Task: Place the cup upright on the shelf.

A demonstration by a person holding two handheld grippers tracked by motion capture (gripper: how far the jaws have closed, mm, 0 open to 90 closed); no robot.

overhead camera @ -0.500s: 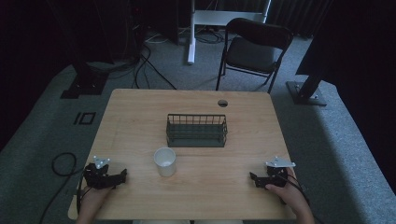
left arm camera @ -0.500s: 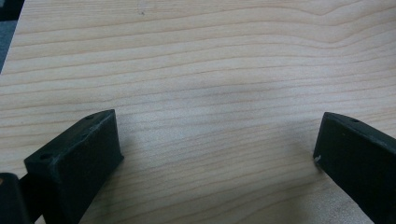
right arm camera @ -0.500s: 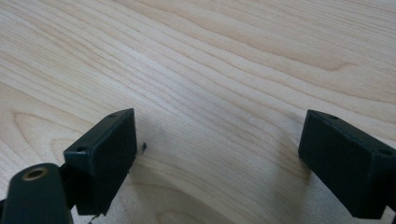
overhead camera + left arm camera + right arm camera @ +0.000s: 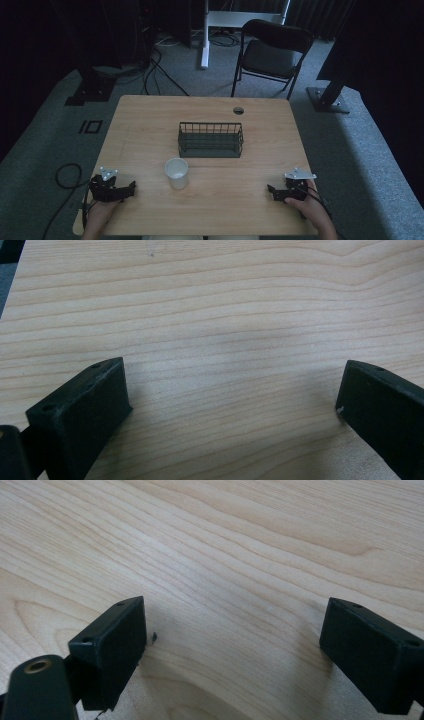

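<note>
With both the left gripper point(image 4: 131, 188) and right gripper point(image 4: 270, 190) wide open and empty, the light cup point(image 4: 176, 173) at the table's point(image 4: 150, 120) six o'clock, the basket point(image 4: 210, 139) at its one o'clock, could tip if a jaw clips its rim.

The light wooden table point(image 4: 150, 130) looks smooth, with wavy grain lines. At its middle sits a dark wire metal basket point(image 4: 210, 140) — thin bars. The white cup point(image 4: 176, 173), at seven o'clock from it, looks matt — paper or plastic, hard to tell.
</note>
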